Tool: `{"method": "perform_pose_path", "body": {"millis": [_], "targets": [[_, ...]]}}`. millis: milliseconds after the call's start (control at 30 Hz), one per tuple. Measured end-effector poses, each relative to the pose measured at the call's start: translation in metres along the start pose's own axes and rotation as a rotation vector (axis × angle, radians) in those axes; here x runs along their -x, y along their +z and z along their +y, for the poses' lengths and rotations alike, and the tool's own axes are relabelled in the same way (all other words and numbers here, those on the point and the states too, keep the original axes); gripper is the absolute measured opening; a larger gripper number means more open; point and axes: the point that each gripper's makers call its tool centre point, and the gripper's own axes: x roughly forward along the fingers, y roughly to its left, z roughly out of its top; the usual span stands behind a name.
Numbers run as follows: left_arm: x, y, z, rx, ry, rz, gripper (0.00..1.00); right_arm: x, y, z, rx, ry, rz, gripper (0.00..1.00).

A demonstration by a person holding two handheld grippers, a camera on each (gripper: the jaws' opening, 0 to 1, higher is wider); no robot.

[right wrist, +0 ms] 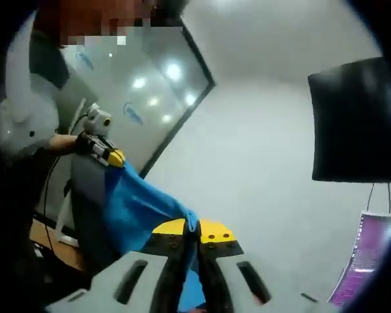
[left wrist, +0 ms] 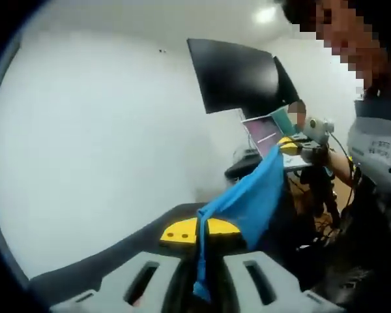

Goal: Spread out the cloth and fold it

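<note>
Blue cloth stretched btwn L hand-held gripper & R hand-held gripper, both clamped on it.

cloth stretched between left gripper and right gripper, monitor behind

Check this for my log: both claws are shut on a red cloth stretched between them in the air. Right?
Not quite: the cloth is blue, not red, as the left gripper view shows. The left claw and right claw are each shut on it, stretched between them in the air.
</note>
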Motion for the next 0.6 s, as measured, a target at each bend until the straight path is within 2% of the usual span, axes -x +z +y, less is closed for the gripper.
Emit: {"method": "perform_pose_path", "body": {"millis": [100, 167, 200, 233, 267, 333, 367, 400, 433, 500, 567, 600], "targets": [[-0.020, -0.005, 0.022, 0.002, -0.011, 0.027, 0.00, -0.013, -0.002, -0.017, -0.095, -0.017, -0.037, 0.03], [-0.031, -0.007, 0.030, 0.011, -0.012, 0.040, 0.00, -0.008, -0.003, -0.010, -0.104, -0.021, -0.021, 0.03], [-0.038, -0.011, 0.034, -0.003, -0.022, 0.058, 0.00, -0.027, -0.005, -0.009, -0.111, -0.033, -0.003, 0.03], [-0.045, -0.016, 0.041, -0.013, -0.020, 0.087, 0.00, -0.026, -0.012, -0.010, -0.128, -0.040, 0.027, 0.03], [-0.055, -0.021, 0.048, -0.014, -0.029, 0.104, 0.00, -0.040, -0.024, -0.037, -0.149, -0.110, 0.057, 0.03], [-0.075, -0.032, 0.060, 0.057, -0.043, 0.134, 0.00, -0.058, -0.052, -0.055, -0.212, -0.147, 0.138, 0.03], [-0.086, -0.041, 0.068, 0.074, -0.038, 0.161, 0.00, -0.063, -0.060, -0.060, -0.221, -0.157, 0.158, 0.03], [-0.096, -0.050, 0.075, 0.091, -0.029, 0.184, 0.00, -0.075, -0.076, -0.071, -0.183, -0.163, 0.196, 0.03], [-0.108, -0.056, 0.082, 0.090, -0.016, 0.184, 0.00, -0.083, -0.088, -0.079, -0.148, -0.179, 0.212, 0.03], [-0.124, -0.078, 0.086, 0.148, -0.006, 0.209, 0.00, -0.097, -0.113, -0.082, -0.257, -0.217, 0.204, 0.03], [-0.136, -0.105, 0.092, 0.184, 0.007, 0.254, 0.00, -0.102, -0.144, -0.085, -0.330, -0.231, 0.247, 0.03], [-0.142, -0.119, 0.094, 0.204, 0.012, 0.276, 0.00, -0.105, -0.158, -0.089, -0.331, -0.236, 0.270, 0.03]]}}
